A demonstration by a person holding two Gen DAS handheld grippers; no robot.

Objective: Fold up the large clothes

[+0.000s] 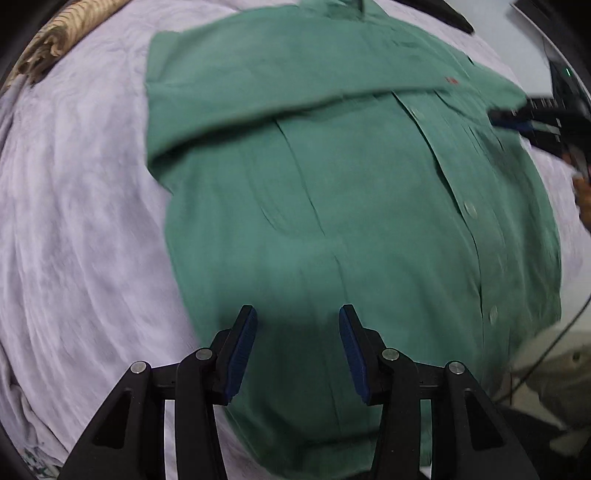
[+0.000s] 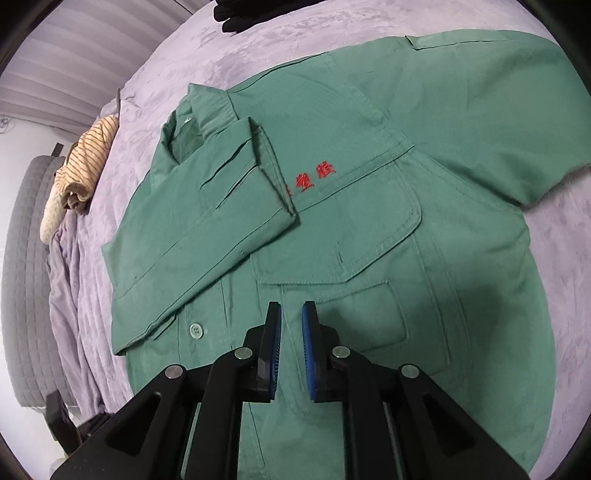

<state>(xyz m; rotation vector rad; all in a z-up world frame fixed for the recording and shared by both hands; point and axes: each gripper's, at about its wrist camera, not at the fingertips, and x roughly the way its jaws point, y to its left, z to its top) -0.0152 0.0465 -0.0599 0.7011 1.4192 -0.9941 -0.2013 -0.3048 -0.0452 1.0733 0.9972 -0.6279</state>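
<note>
A green button-up work shirt (image 1: 332, 184) lies front up on a lavender bedspread (image 1: 74, 221). One sleeve (image 2: 207, 229) is folded across its chest and ends beside red embroidered characters (image 2: 314, 179). My left gripper (image 1: 297, 314) is open above the shirt's lower body, with nothing between its blue pads. My right gripper (image 2: 291, 310) hovers over the flapped chest pocket (image 2: 343, 258); its pads stand a narrow gap apart and hold nothing. In the left wrist view the right gripper (image 1: 517, 116) shows blurred at the shirt's right edge.
A striped beige garment (image 2: 85, 162) lies bunched at the bed's far edge, next to a grey padded headboard (image 2: 26, 258). Dark folded items (image 2: 236, 13) sit at the far end of the bedspread (image 2: 258, 44). A cable (image 1: 554, 350) runs past the bed's side.
</note>
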